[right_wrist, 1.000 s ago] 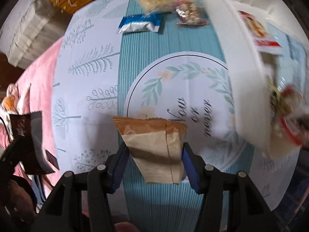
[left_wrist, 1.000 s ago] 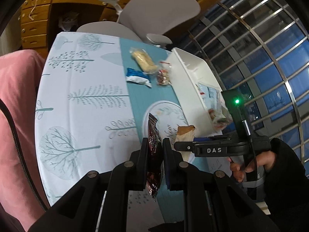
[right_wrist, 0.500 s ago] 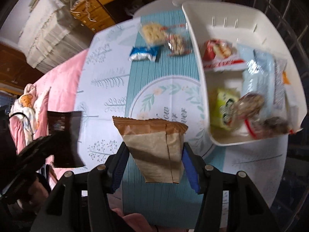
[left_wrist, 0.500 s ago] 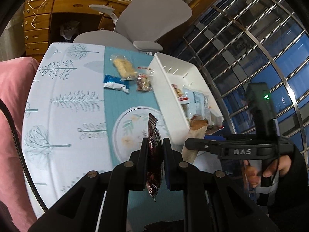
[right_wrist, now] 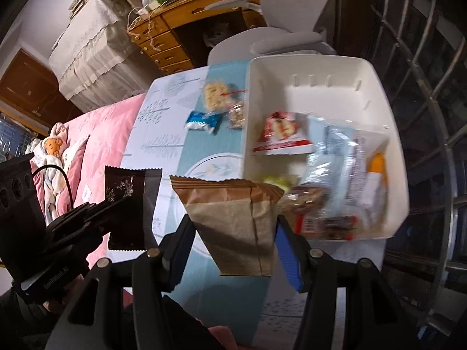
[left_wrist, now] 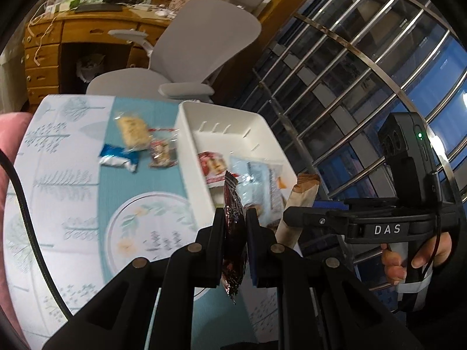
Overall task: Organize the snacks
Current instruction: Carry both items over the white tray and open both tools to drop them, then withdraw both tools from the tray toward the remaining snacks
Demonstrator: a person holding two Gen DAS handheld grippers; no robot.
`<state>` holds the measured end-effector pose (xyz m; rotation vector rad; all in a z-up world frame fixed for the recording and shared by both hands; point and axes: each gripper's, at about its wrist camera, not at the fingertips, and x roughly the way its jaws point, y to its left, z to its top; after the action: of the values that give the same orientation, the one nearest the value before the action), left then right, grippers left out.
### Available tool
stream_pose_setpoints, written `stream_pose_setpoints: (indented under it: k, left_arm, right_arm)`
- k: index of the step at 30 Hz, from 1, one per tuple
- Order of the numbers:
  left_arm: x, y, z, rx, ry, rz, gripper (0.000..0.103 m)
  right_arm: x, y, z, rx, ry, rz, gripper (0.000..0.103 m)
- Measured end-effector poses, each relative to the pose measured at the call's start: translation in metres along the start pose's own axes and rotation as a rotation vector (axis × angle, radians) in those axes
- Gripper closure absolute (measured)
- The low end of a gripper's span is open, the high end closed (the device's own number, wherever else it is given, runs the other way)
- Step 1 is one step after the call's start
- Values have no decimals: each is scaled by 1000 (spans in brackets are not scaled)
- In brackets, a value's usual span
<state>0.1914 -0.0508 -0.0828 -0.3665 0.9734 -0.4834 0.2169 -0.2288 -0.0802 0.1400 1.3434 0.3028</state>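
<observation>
My left gripper (left_wrist: 235,218) is shut on a dark brown snack packet (left_wrist: 233,227), held edge-on in the air above the near rim of the white bin (left_wrist: 189,145). My right gripper (right_wrist: 233,233) is shut on a tan and brown snack packet (right_wrist: 236,218), held in the air at the bin's (right_wrist: 321,67) near left corner. The bin holds several snack packets. The tan packet (left_wrist: 300,201) and the right gripper also show in the left wrist view, and the dark packet (right_wrist: 128,204) in the right wrist view.
Three snacks lie on the table's teal runner (left_wrist: 163,175) left of the bin: a pale cracker pack (left_wrist: 132,129), a blue packet (left_wrist: 116,160) and a red-trimmed clear pack (left_wrist: 160,153). A grey office chair (left_wrist: 198,58) stands behind the table. A metal window grille (left_wrist: 350,73) is on the right.
Both grippers have risen and moved right toward the bin, each still holding its packet. The views now look down into the bin from higher up.
</observation>
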Motion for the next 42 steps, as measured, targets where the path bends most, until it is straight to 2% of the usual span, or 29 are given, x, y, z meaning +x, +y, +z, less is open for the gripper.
stream_pose_setpoints:
  k: [8, 13, 14, 16, 17, 19, 23, 30, 42]
  left_arm:
    - [45, -49, 15, 43, 10, 0, 91]
    - [75, -73, 22, 62, 28, 13, 91]
    - [79, -75, 23, 62, 30, 21, 89]
    - [85, -80, 24, 47, 35, 45, 69]
    - [87, -81, 24, 37, 36, 55, 64]
    - [88, -80, 23, 27, 44, 63, 55]
    - [93, -76, 19, 19, 85, 117, 51]
    - [87, -67, 9, -22, 118, 190, 34]
    - [49, -19, -36, -139, 211, 317, 32]
  right_arm:
    - [-21, -55, 12, 36, -40, -15, 48]
    - [-19, -84, 19, 72, -46, -16, 47]
    - [-17, -90, 20, 81, -41, -19, 47]
    - [-13, -99, 22, 97, -38, -11, 46]
    - [-12, -104, 22, 110, -38, -3, 46]
    - [-11, -112, 22, 133, -39, 3, 46]
    - [-6, -128, 19, 186, -20, 16, 46]
    - [-1, -140, 11, 252, -1, 38, 42]
    - [11, -141, -20, 420, 31, 91, 40]
